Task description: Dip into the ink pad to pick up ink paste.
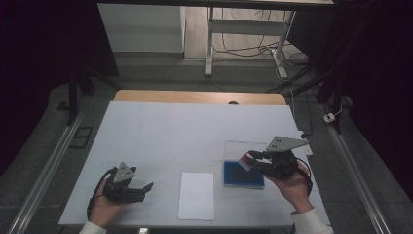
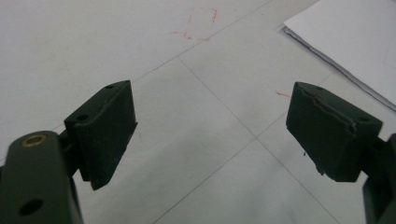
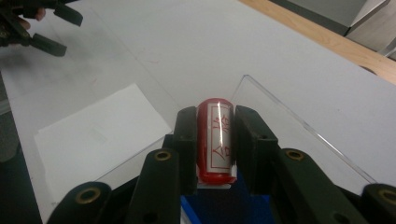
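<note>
A red cylindrical stamp (image 3: 217,144) with a white face and red characters sits squeezed between the jaws of my right gripper (image 3: 215,116). In the high view the right gripper (image 1: 251,158) holds it just above a blue ink pad box (image 1: 243,175) whose clear lid (image 1: 238,148) stands open behind it. A white sheet of paper (image 1: 196,195) lies to the left of the box. Near the table's front left, my left gripper (image 1: 146,186) rests low over the table, jaws wide apart. Nothing lies between them in the left gripper view (image 2: 210,126).
A white cover (image 1: 195,126) spans the table, with a wooden edge (image 1: 199,96) at the back. Faint red pen marks (image 2: 198,23) show on the cover ahead of the left gripper. Table legs and cables (image 1: 243,46) are on the floor beyond.
</note>
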{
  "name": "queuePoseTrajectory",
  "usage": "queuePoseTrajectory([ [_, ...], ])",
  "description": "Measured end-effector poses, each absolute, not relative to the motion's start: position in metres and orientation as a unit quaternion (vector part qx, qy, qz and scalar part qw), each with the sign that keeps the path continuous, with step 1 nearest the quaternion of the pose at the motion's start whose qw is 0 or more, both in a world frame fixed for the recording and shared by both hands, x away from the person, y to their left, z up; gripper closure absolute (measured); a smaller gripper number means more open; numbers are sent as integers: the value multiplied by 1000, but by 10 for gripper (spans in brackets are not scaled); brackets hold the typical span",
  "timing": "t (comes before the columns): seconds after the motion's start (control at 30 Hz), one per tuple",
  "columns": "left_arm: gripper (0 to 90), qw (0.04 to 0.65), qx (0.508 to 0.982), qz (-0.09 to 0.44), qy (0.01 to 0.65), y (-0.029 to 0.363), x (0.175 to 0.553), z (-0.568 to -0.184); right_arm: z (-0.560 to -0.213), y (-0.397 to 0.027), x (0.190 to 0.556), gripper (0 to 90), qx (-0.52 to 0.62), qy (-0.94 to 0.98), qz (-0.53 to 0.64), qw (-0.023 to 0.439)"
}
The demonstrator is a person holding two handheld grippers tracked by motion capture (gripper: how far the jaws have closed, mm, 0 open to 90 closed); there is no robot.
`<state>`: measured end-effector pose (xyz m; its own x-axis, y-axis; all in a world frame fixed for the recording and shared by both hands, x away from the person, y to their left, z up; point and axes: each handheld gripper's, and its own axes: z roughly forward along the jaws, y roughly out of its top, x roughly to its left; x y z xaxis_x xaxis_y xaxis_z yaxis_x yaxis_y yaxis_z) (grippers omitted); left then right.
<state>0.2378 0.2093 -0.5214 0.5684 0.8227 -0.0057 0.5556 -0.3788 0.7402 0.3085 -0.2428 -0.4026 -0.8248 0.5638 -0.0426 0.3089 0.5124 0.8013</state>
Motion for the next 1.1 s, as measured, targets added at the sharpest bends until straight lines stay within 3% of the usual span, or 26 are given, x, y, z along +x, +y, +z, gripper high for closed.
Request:
queuePoseTrajectory([
  [1.1,163,356,811,185,425,210,238,-522,-440,-225,322,706,258,894,339,137],
])
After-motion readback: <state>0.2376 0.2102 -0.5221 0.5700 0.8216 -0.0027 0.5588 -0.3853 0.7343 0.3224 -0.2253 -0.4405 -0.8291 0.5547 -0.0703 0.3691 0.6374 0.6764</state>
